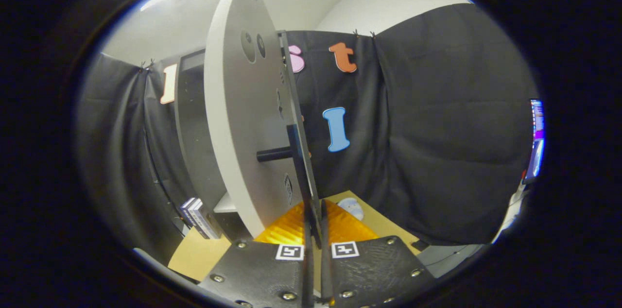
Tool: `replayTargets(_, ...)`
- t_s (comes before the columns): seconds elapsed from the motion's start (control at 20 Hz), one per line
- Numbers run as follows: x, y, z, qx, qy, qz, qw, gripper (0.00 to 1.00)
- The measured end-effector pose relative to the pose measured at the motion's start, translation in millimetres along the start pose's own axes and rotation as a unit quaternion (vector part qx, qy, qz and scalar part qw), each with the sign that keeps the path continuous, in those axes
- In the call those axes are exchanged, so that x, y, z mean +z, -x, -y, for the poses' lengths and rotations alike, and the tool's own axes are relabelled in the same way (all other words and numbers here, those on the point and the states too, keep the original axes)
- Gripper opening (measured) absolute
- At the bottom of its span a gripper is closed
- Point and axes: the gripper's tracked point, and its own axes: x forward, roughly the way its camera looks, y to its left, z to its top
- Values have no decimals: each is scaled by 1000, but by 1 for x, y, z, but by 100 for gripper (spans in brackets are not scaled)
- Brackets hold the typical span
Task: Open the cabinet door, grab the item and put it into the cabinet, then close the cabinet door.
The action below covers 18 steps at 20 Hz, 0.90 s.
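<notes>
The cabinet door (238, 118) stood swung out, edge-on to the camera, its pale inner face turned left and its dark handle (275, 154) jutting sideways. And there was the gripper (314, 269), its two fingers drawn in tight with only a thin slot between them, the door's lower edge dropping right into that slot. It looked like a pinch on the door edge, though whether both fingers actually pressed on it could not be told from here.

So where did the task stand? The door was open, or very nearly so, which would make the first step done or close to done. The grab and the placing were still to come, by all appearances, and the closing after that. The item itself? Hard to name for certain (a pale, rounded object (352, 208) lay on the surface beyond the fingers and to the right of the door, and that was the likeliest candidate). It lay well outside the cabinet (192, 128), whose dark body rose behind the door at left.

Underfoot, a tan tabletop (199, 254), with a bright ribbed orange mat (291, 228) just ahead of the fingers. Some small boxes (198, 218) leaned by the cabinet's foot. Black cloth hung all round; a lit screen (536, 140) glowed far right.
</notes>
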Motion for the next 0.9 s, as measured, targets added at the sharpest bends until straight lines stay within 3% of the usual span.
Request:
replayTargets(0.2, 4, -3, 22, 22, 23, 1, 999, 6)
replayTargets(0.75, 13, -22, 67, 99, 7, -4, 995, 7)
replayTargets(0.9, 14, -22, 73, 101, 12, -2, 995, 9)
